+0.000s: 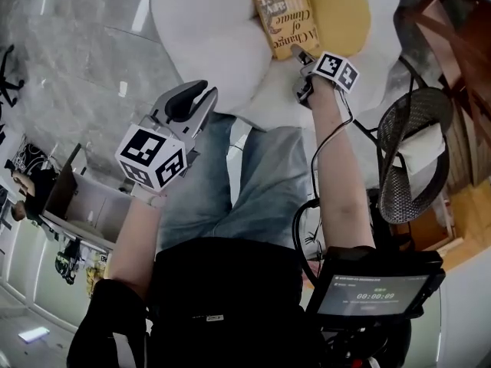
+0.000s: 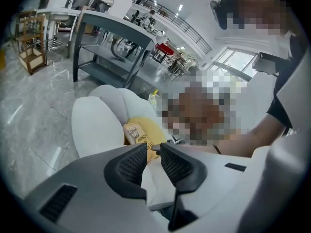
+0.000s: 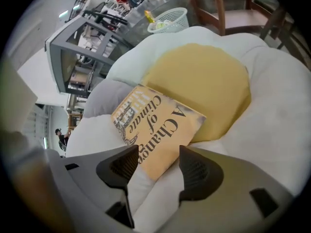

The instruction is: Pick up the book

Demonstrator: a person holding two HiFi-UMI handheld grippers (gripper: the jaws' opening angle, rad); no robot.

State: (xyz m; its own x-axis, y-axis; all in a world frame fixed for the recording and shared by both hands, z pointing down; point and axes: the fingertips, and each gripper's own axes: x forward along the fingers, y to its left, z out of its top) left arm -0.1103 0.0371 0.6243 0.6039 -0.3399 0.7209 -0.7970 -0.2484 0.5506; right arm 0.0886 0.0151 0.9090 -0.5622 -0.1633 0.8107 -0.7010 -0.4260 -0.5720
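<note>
The book (image 1: 288, 18), a tan paperback with dark title print, lies flat on a flower-shaped cushion (image 1: 207, 44) with white petals and a yellow centre. My right gripper (image 1: 302, 57) hangs just over the book's near corner. In the right gripper view its jaws (image 3: 158, 154) stand wide open, with the book (image 3: 155, 127) showing between and beyond them and neither pad pressing on it. My left gripper (image 1: 201, 98) is held lower, over the person's lap and away from the book. Its jaws (image 2: 153, 152) stand a narrow gap apart with nothing in them, and the book (image 2: 135, 134) lies far ahead.
A dark mesh basket (image 1: 414, 152) with a white cloth stands right of the cushion, with wooden furniture (image 1: 453, 29) behind. A grey metal table (image 2: 112, 38) stands across the marble floor. A white basket (image 3: 170, 19) sits beyond the cushion. A screen device (image 1: 368, 294) hangs at the person's waist.
</note>
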